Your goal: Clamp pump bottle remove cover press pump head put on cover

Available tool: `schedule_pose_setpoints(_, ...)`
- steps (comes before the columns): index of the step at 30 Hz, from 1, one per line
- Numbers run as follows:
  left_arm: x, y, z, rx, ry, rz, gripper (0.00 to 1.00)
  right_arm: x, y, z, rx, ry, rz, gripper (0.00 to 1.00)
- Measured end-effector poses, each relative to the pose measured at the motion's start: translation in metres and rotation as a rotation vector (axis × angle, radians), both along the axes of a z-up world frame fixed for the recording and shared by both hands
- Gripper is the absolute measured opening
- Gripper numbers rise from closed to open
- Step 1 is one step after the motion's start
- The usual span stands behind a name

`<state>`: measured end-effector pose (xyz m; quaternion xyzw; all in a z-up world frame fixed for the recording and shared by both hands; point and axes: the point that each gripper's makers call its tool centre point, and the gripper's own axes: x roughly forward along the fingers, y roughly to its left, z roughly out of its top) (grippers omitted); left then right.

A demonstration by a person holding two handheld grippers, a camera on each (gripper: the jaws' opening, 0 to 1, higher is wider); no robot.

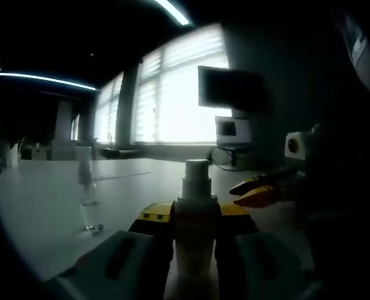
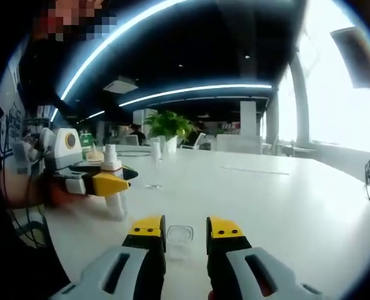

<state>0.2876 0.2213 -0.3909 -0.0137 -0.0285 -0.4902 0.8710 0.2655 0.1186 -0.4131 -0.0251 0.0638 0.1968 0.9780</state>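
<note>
Between my left gripper's [image 1: 194, 240] jaws stands the pump bottle [image 1: 194, 231], clamped at its body, its white pump head bare; in the right gripper view the same bottle [image 2: 113, 181] stands upright on the white table [image 2: 285, 200]. My right gripper [image 2: 185, 236] has its jaws apart around the clear cover [image 2: 179, 238], though I cannot tell if they touch it. Farther off stands a clear bottle [image 1: 87, 190]. Bright windows [image 1: 172, 94], ceiling light strips [image 2: 197, 90] and a leafy plant [image 2: 169, 125] ring the dim room.
</note>
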Motion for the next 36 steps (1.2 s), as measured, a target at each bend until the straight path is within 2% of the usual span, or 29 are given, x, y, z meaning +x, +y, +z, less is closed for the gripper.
schedule_pose_setpoints(6,0.0,0.001,0.004,-0.029,0.005,-0.004,0.15,0.0,-0.001,0.0,-0.001,-0.001,0.0,0.2)
schedule_pose_setpoints(19,-0.002,0.0,0.003,-0.025,0.005,-0.009,0.15,-0.001,0.004,0.006,0.005,-0.014,0.019,0.2)
schedule_pose_setpoints(23,-0.002,0.0,0.003,-0.025,0.005,-0.009,0.15,-0.001,0.007,0.02,0.034,-0.029,0.06,0.2)
schedule_pose_setpoints(31,-0.004,-0.002,0.004,-0.033,-0.002,-0.018,0.15,0.002,0.02,0.06,0.014,-0.072,0.176,0.2)
schedule_pose_setpoints(36,-0.004,-0.002,0.004,-0.034,-0.004,-0.02,0.15,0.008,0.023,0.068,0.005,-0.075,0.216,0.2)
